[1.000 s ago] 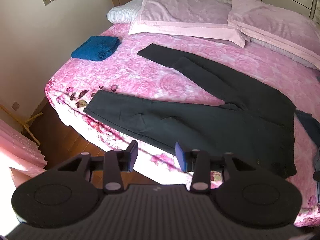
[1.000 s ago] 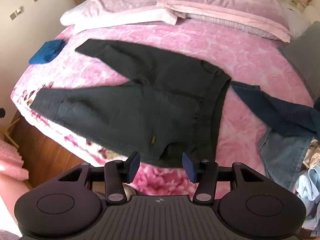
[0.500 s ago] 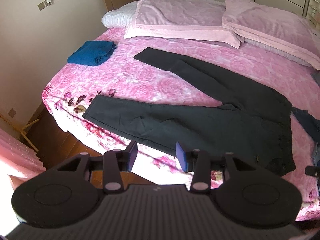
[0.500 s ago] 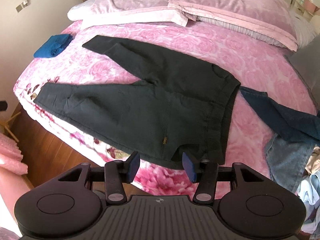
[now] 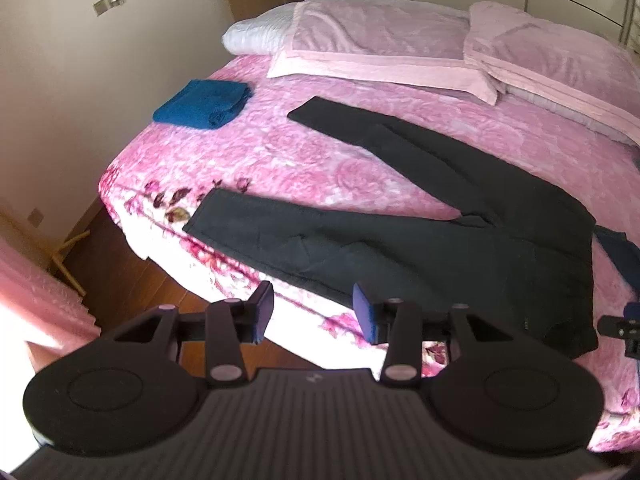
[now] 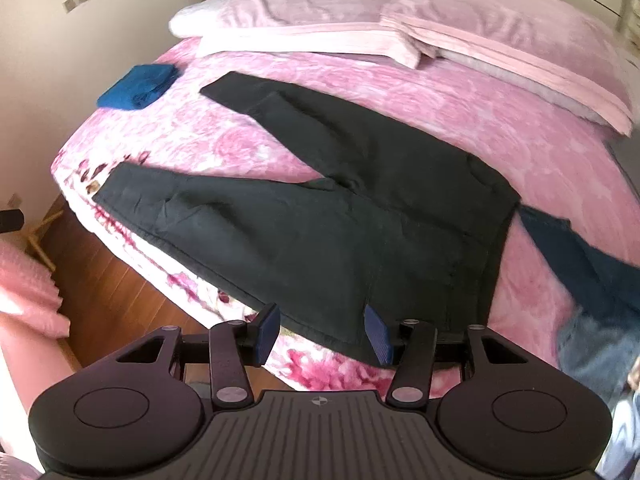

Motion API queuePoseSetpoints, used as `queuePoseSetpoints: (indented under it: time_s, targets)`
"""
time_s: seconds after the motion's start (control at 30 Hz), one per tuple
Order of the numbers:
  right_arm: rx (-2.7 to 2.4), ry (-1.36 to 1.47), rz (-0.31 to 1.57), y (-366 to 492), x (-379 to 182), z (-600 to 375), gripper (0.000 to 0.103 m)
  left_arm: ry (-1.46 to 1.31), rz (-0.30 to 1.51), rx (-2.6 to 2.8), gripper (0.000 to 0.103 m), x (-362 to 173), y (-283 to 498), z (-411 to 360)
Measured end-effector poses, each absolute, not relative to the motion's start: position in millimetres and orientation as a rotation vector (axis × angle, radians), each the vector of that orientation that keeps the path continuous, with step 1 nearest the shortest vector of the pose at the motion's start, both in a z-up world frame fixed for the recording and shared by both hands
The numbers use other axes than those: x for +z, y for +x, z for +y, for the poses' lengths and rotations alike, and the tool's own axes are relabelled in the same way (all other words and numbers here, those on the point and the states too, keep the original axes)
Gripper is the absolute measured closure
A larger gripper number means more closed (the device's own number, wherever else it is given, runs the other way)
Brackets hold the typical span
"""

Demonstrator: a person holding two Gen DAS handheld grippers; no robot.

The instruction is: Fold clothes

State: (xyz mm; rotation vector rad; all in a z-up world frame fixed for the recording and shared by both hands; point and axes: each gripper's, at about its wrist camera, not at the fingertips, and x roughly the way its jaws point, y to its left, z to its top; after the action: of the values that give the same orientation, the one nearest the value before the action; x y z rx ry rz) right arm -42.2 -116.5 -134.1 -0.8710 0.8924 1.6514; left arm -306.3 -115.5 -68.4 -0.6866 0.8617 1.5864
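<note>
left gripper [image 5: 313, 309]: jaws apart, empty | right gripper [image 6: 323, 330]: jaws apart, empty | black trousers [image 6: 320, 216]: flat on bed [image 6: 520, 140], hem under fingers hidden | jeans [image 6: 600, 344]: cut off at frame edge

A home bedroom: a bed [image 5: 280, 152] with pink floral cover, pillows [image 5: 380, 36] and wooden floor [image 5: 132, 276].
</note>
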Motion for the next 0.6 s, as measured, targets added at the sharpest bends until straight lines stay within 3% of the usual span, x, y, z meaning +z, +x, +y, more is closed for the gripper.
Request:
queuePoseSetpoints:
  time_s: [0.6]
  targets:
    - [1.800,-1.060,0.761,102.0,-133.0,-101.7,0.052,-0.852,0.868,1.666,0.063,-95.8,-136.0,-173.1]
